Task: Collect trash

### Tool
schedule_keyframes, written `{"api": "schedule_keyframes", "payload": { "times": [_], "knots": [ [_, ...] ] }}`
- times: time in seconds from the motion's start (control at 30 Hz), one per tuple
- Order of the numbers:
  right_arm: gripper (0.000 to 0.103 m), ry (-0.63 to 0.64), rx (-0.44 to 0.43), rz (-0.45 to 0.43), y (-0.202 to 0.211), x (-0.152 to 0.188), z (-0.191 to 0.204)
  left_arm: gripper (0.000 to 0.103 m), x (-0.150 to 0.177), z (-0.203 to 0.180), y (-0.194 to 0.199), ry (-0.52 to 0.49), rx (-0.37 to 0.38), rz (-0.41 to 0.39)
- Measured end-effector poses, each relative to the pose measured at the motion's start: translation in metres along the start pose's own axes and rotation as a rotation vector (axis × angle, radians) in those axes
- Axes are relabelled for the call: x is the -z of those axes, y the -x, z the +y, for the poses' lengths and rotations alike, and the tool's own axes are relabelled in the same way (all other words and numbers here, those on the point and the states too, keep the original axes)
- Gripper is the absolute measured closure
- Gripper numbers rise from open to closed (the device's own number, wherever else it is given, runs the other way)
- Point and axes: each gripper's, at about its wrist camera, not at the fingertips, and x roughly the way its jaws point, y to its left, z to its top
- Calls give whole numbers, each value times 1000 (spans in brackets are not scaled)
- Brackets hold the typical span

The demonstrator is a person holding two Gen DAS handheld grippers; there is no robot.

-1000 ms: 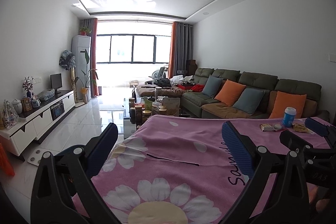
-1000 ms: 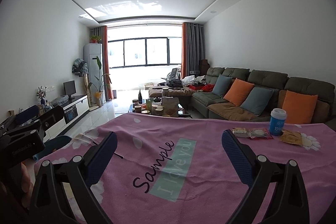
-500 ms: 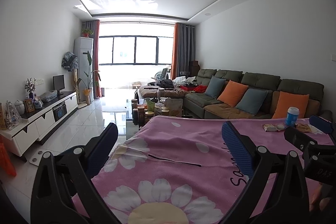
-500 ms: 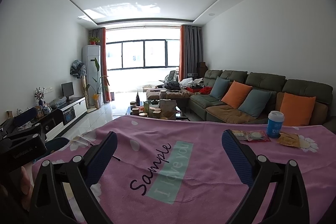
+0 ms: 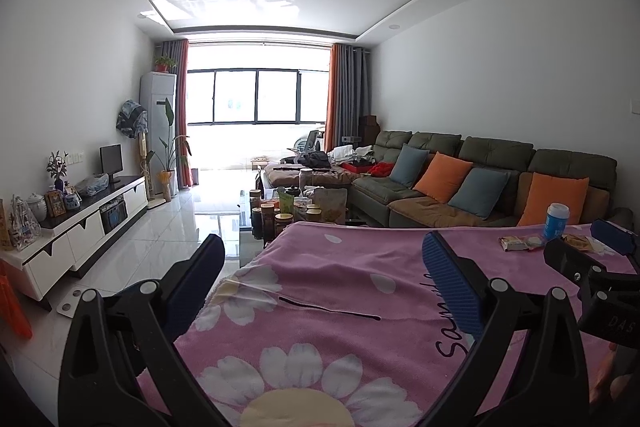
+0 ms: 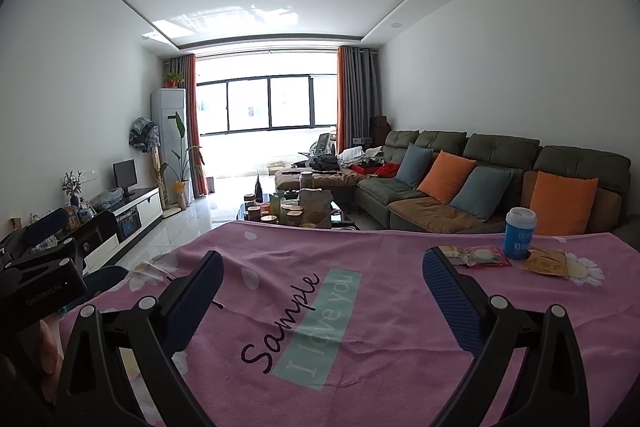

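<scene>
A blue paper cup (image 6: 519, 234) stands at the far right of a table covered by a pink flowered cloth (image 6: 320, 307). Beside it lie a red and clear snack wrapper (image 6: 482, 255) and a brown wrapper (image 6: 547, 262). The cup (image 5: 557, 221) and wrappers (image 5: 520, 243) also show in the left wrist view. My right gripper (image 6: 323, 287) is open and empty above the cloth's middle, left of the trash. My left gripper (image 5: 323, 283) is open and empty over the cloth's left part. Each gripper shows at the edge of the other's view.
A low coffee table (image 6: 288, 211) crowded with jars and bottles stands beyond the table's far edge. A green sofa (image 6: 500, 183) with orange and blue cushions runs along the right wall. A white TV cabinet (image 5: 80, 223) lines the left wall.
Both grippers have shifted slightly, so the view has drifted a little lower and rightward. Both stay open and empty. The trash has not moved.
</scene>
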Motion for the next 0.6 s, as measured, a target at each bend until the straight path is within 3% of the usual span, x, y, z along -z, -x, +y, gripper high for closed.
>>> {"api": "schedule_keyframes", "payload": {
  "times": [0.6],
  "knots": [
    [7, 4, 27, 17, -2, 0, -1, 6, 2, 8, -5, 34, 6, 32]
  ]
}}
